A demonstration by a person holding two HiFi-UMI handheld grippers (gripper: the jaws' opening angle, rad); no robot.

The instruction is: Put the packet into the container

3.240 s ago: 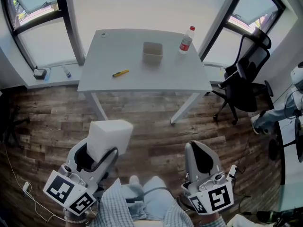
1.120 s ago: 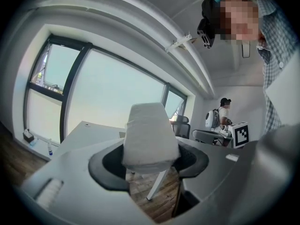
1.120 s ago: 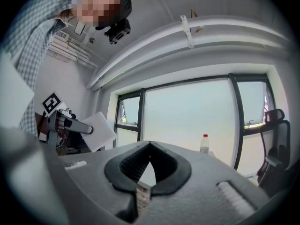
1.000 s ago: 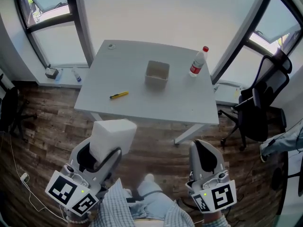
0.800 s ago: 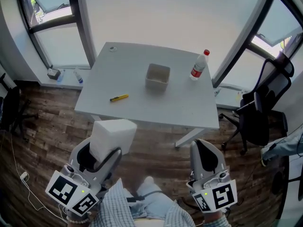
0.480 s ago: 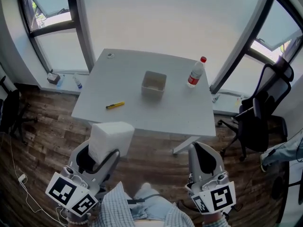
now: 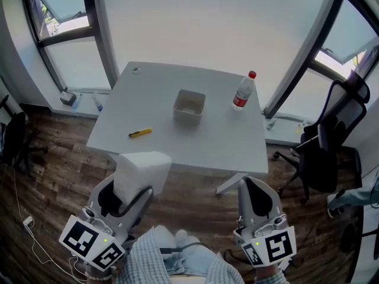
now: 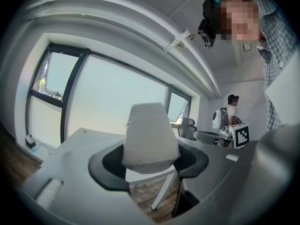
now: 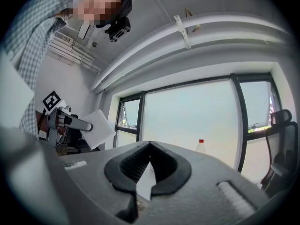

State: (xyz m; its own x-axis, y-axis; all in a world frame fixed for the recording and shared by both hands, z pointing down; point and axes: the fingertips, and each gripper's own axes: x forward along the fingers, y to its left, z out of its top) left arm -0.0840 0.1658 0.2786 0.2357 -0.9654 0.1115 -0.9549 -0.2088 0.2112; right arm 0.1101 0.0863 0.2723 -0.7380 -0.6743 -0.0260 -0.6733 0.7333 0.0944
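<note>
Head view here: the left gripper (image 7: 126, 189) is clamped on the packet (image 7: 141, 168), a white, soft-looking block that sticks up and forward out of its jaws. The left gripper view backs that up, both pads are pressing the packet's sides and it fills the gap between them. The right gripper (image 7: 257, 197) sits beside it, well apart to the right, with its jaws together and nothing in them. Both are held low over the wood floor (image 7: 53, 158), short of the white table (image 7: 177, 138). The container (image 7: 189, 104), a small open grey tub, sits on the table ahead of the left gripper and a bit to its right, well apart from the packet. A water bottle with a red cap (image 7: 243, 92) stands ahead of the right gripper, near the container, and a small yellow tool (image 7: 140, 133) lies on the table straight ahead of the left gripper.
</note>
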